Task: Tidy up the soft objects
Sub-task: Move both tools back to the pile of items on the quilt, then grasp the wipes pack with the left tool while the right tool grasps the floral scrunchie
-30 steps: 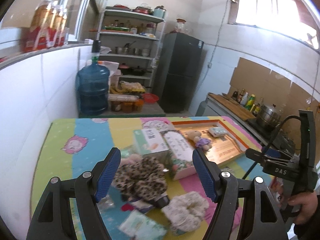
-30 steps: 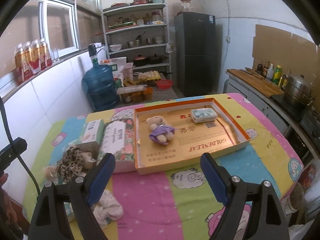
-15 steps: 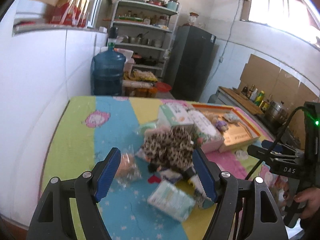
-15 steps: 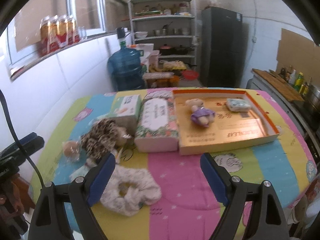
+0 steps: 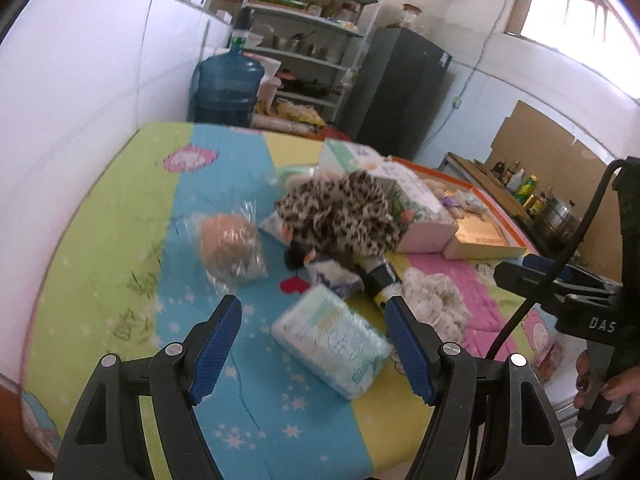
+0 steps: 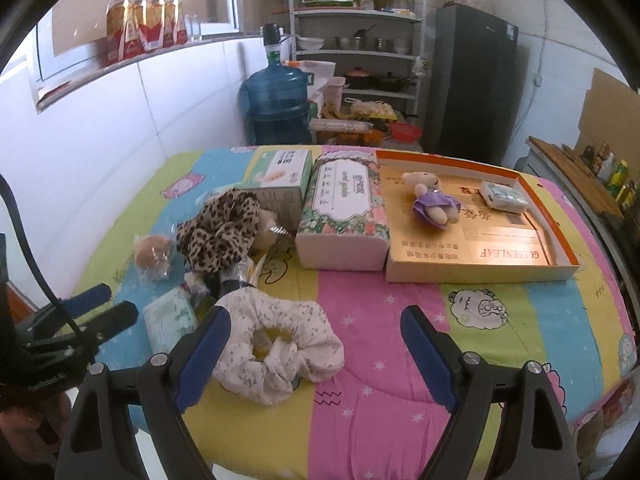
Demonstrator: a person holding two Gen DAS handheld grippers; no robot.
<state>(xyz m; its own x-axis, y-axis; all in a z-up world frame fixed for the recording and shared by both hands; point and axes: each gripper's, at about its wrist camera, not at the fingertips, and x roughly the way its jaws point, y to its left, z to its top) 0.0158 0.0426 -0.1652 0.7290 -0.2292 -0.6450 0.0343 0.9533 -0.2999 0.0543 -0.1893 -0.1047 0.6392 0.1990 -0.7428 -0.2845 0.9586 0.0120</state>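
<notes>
My left gripper [image 5: 314, 312] is open above a pale green tissue pack [image 5: 332, 340], which lies between its blue fingers untouched. Just beyond are a leopard-print scrunchie [image 5: 344, 216] and a bagged bun [image 5: 232, 252]. My right gripper [image 6: 316, 320] is open too, low over a white speckled scrunchie [image 6: 280, 344] that lies nearer its left finger. At the back right an orange-rimmed box [image 6: 560, 240] holds a small teddy bear [image 6: 434, 204] and a tissue pack [image 6: 504, 196].
A floral tissue box [image 6: 344, 216] and a green tissue box [image 6: 280, 180] stand side by side left of the orange-rimmed box. The colourful mat [image 6: 380, 400] covers the table up to its front edge. A white tiled wall runs along the left.
The left gripper sank toward the table's front left corner, and the tissue pack now lies between its fingers. The right gripper swung left and down over the white scrunchie. Both stayed open.
</notes>
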